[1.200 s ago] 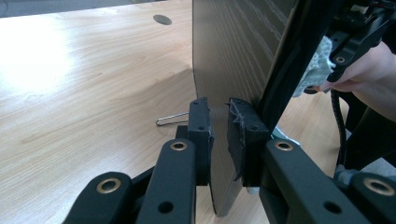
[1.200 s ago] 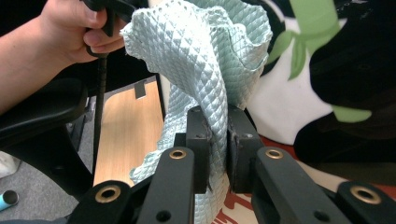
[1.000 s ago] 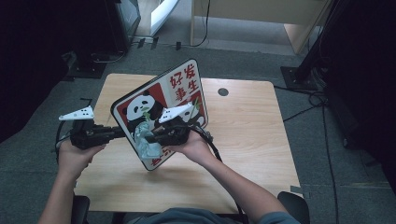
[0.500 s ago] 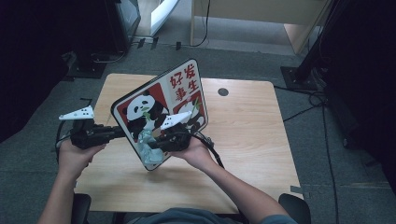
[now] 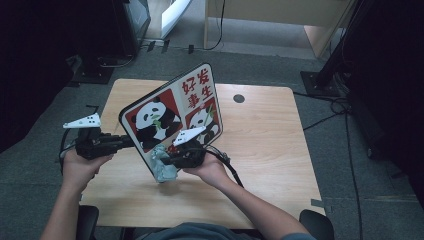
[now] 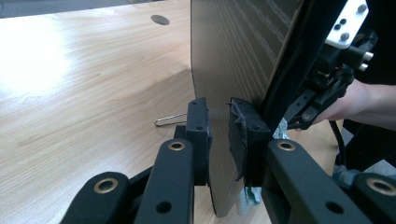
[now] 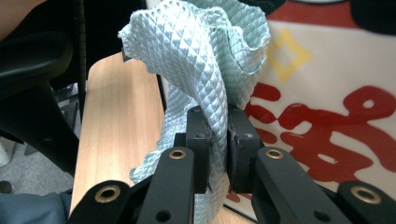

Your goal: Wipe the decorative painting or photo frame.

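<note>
On the light wooden table (image 5: 270, 135), a square panda sign board (image 5: 172, 117) stands tilted on one corner near the table's middle-left, its printed face with two pandas on red panels and red Chinese characters turned toward the person. Seen from above, the left gripper (image 5: 127, 141) comes in from about nine o'clock of the board and clamps the board's left edge; in the left gripper view its two black jaws are nearly together, with the thin board edge (image 6: 219, 140) pinched between the pads, and the board's plain wood-grain back rises toward twelve o'clock. The person's left hand (image 5: 80, 165) holds that gripper's body at the table's left edge. The right gripper (image 5: 167, 160) sits at about six o'clock of the board, just in front of its lower corner, held by the right hand (image 5: 212, 170). Its jaws are closed tight on a pale mint-green waffle-weave cloth (image 7: 210, 79); in the right gripper view the cloth bunches up out of the jaws toward twelve o'clock and lies against the glossy printed face, beside a red character at about three o'clock. In the high view the cloth (image 5: 164, 167) hangs crumpled at the board's lower corner, touching it. A round cable hole (image 5: 239, 98) lies in the tabletop at about two o'clock of the board, well apart from it. A thin wire clip (image 6: 170, 120) lies on the table behind the left jaw.
</note>
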Available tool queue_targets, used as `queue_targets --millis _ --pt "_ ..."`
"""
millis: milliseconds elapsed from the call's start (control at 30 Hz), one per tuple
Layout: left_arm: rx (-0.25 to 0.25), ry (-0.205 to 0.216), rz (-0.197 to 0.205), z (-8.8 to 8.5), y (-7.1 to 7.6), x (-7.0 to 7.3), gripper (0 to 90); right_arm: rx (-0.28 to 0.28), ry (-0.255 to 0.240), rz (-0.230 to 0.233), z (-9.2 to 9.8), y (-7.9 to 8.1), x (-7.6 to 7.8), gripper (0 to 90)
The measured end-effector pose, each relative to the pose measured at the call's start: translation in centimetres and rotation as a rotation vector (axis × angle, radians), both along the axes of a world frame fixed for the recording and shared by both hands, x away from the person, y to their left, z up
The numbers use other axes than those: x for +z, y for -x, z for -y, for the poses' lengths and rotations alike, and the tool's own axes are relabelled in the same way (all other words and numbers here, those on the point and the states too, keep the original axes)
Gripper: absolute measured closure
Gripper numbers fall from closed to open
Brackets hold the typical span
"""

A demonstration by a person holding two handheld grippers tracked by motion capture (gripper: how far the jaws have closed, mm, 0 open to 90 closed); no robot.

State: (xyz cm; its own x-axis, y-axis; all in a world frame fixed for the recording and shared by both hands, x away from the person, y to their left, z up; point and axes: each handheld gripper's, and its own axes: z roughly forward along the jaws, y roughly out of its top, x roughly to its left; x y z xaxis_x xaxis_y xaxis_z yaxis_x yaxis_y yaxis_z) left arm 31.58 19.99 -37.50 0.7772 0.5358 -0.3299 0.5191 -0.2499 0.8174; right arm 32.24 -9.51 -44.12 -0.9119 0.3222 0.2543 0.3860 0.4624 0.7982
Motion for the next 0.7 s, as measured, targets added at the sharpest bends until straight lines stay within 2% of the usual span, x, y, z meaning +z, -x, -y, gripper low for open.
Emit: queue_targets --millis 100,500,700 --pt "0.001 0.002 -0.002 0.0 0.0 0.0 78.5 0.006 0.001 0.010 0.1 0.1 -0.5 81.9" --pt "-0.005 0.004 -0.002 -0.1 -0.2 -0.1 78.3 0.005 0.019 -0.001 0.3 0.4 -2.2 81.9" --pt "-0.009 0.008 -0.003 -0.1 -0.3 -0.1 78.1 0.003 0.060 -0.003 0.4 0.7 -2.8 81.9"
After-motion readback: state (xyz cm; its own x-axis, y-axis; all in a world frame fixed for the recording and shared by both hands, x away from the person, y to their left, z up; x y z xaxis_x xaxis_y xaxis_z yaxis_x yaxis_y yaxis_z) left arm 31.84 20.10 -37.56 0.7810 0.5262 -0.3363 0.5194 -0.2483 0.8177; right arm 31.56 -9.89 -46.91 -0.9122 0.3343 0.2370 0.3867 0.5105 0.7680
